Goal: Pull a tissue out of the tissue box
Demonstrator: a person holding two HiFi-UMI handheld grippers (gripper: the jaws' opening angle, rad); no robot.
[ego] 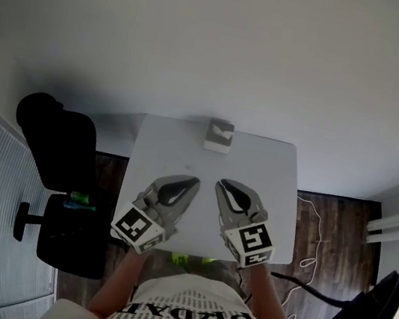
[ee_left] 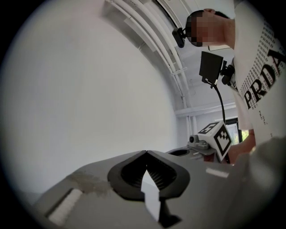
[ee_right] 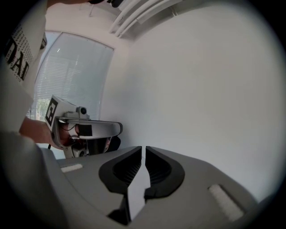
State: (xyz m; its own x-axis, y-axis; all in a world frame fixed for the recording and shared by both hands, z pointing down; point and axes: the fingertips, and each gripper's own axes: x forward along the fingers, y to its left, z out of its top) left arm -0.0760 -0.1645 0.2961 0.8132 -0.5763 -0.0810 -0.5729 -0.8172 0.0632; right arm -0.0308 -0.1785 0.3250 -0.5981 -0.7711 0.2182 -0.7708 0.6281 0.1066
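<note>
Position of the tissue box (ego: 218, 135): at the far edge of the white tabletop (ego: 178, 151), about midway along that edge, standing flat with its dark top opening facing up. Neither claw touches it; both are well short of it, over the near half of the tabletop.

Left claw (ego: 197, 182): held above the tabletop, left of centre, pointing toward the far edge and angled slightly inward. In the left gripper view the left claw (ee_left: 146, 153) has its jaws drawn together so the tips meet, with nothing between them. Beyond them only the plain white wall shows.

Right claw (ego: 219, 185): held beside the left one, near it but apart from it, angled inward in mirror fashion. In the right gripper view the right claw (ee_right: 143, 148) is set narrow, with only a thin slit between the tips and nothing in it.

Surroundings: a black chair (ego: 58, 146) stands against the left side of the tabletop. A thin cable (ego: 312, 212) lies on the dark wooden floor (ego: 331, 230) to the right.
</note>
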